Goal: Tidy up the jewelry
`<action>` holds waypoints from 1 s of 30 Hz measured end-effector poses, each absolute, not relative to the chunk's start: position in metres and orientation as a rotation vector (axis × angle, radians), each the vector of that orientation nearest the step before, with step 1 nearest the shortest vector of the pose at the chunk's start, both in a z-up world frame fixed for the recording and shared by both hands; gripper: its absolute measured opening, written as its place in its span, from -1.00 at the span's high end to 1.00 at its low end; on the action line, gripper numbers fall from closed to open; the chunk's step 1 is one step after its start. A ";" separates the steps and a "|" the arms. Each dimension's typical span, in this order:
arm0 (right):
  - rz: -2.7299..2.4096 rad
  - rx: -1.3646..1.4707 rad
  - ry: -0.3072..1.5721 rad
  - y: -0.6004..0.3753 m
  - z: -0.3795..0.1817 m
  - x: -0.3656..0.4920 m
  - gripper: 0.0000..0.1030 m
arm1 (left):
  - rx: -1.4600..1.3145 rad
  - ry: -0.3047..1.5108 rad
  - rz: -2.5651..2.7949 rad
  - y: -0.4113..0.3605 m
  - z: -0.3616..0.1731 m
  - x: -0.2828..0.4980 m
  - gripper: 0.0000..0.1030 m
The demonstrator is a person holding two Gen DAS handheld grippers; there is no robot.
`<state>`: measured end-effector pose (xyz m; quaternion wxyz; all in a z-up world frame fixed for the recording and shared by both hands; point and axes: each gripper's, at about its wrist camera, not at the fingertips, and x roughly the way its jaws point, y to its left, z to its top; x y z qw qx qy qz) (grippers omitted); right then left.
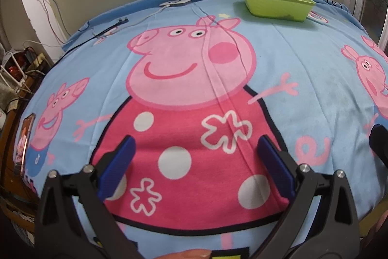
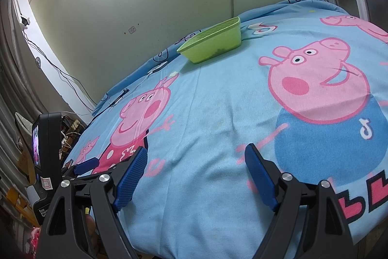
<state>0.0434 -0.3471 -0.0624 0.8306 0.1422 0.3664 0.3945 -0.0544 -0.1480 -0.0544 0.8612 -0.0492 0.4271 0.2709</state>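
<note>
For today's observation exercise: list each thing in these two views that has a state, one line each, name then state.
left gripper: open, holding nothing, above the blanket.
right gripper: open, holding nothing.
green basket: upright on the blanket near the wall; contents not visible.
blanket: spread flat, lightly creased.
white cable: lying loose on the blanket.

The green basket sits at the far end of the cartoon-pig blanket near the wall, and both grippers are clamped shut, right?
Not quite. The green basket is there on the blanket, but the left gripper and right gripper are open and empty, as each wrist view shows.
</note>
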 end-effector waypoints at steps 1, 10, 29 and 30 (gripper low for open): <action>0.837 0.302 0.777 -0.347 -0.062 0.043 -0.22 | -0.103 0.897 0.566 -0.147 -0.055 -0.054 -0.88; 0.840 0.302 0.774 -0.347 -0.063 0.043 -0.22 | -0.102 0.898 0.565 -0.148 -0.055 -0.054 -0.88; 0.853 0.266 0.718 -0.346 -0.038 0.053 -0.22 | -0.069 0.817 0.513 -0.150 -0.021 -0.040 -0.88; 0.851 0.259 0.712 -0.345 -0.035 0.056 -0.22 | -0.069 0.813 0.509 -0.149 -0.018 -0.037 -0.88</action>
